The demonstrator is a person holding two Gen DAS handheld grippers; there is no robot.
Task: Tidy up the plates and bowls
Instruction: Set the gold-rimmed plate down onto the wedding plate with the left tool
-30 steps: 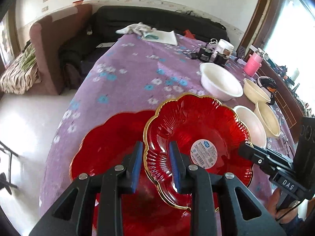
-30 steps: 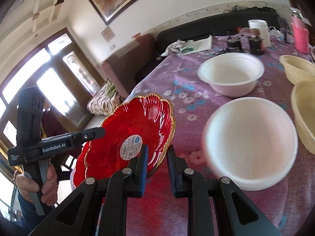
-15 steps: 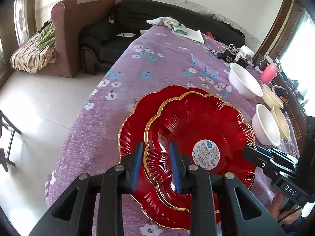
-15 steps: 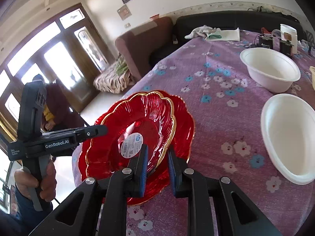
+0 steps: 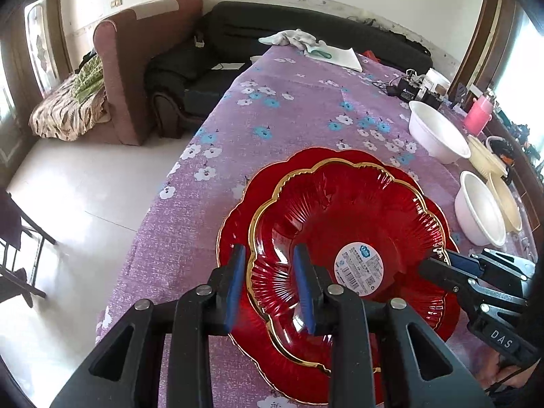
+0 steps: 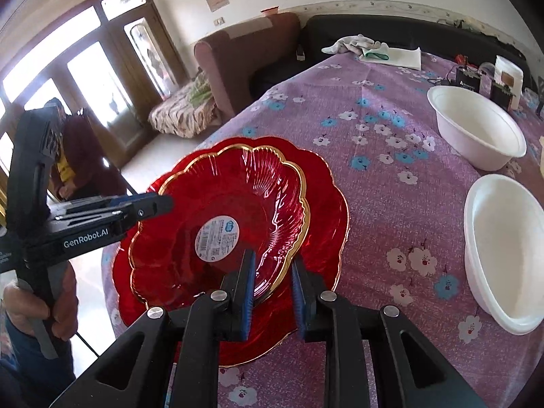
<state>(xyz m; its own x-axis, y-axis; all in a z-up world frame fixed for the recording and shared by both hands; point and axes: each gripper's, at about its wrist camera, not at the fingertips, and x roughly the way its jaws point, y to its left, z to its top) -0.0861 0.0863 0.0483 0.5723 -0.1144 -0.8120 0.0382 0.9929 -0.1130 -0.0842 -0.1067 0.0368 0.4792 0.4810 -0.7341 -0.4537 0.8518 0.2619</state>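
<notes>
- Two red plates lie nested on the table (image 5: 306,102); the top plate (image 5: 340,224) sits in the bottom plate (image 5: 238,204).
- Left gripper (image 5: 270,284) has just been opening; its pads straddle the top plate's rim, apparently clear.
- Right gripper (image 6: 272,287) pinches the opposite rim, jaws narrow.
- Only the left view shows cream bowls (image 5: 503,197).

The upper red plate (image 5: 346,224) looks like glossy, ribbed clear plastic with a shiny gold rim and a paper sticker (image 5: 361,268). The lower red plate (image 6: 326,204) shows the same gloss. The desk's purple cloth (image 5: 299,102) is matt and woven. The white bowls (image 6: 476,129) look smooth, dull plastic.
</notes>
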